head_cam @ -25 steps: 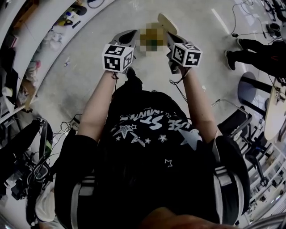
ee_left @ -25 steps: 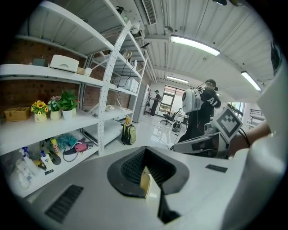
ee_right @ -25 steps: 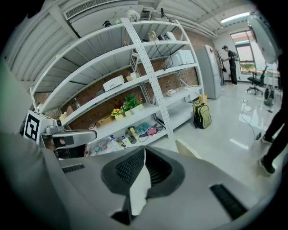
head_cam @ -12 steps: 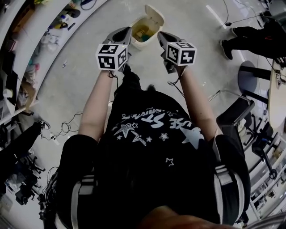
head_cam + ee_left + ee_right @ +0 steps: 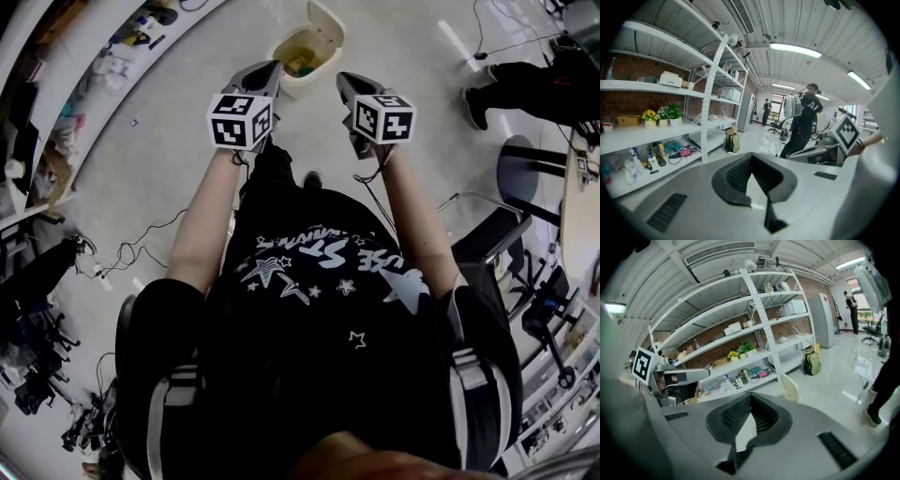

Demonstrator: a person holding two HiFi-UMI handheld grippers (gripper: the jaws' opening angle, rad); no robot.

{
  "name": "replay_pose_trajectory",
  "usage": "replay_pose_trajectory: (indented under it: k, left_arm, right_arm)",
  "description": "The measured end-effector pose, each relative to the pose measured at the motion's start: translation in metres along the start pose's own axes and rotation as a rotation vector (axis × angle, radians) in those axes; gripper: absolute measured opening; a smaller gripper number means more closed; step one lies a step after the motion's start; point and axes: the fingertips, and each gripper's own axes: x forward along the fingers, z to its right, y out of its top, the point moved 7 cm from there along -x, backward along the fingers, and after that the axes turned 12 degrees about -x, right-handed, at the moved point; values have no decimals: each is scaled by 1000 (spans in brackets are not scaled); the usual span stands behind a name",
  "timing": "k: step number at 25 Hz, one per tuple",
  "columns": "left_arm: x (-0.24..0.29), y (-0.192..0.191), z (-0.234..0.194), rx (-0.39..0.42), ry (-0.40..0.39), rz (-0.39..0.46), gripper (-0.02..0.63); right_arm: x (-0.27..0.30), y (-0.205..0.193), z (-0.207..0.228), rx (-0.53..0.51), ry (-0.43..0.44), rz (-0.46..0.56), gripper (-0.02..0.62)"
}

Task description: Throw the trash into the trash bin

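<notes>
In the head view, the left gripper and right gripper are hovering side by side at upper centre. The trash bin is standing on the floor just beyond their tips, its lid up and trash lying inside. In the left gripper view the jaws are pressing together on nothing, and in the right gripper view they are likewise clenched and empty.

You hold two claws: the left claw and the right claw. One trash bin stands on the floor. There is one backpack, and two others stand nearby: a near person and a far person.
</notes>
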Motion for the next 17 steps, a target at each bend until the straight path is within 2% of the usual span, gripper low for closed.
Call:
replay_pose_trajectory:
  k: [17]
  left_arm:
    - [-23,-18,35,7,41,20,9]
  right_arm:
    - [-26,-27,10,-22,47,-12,6]
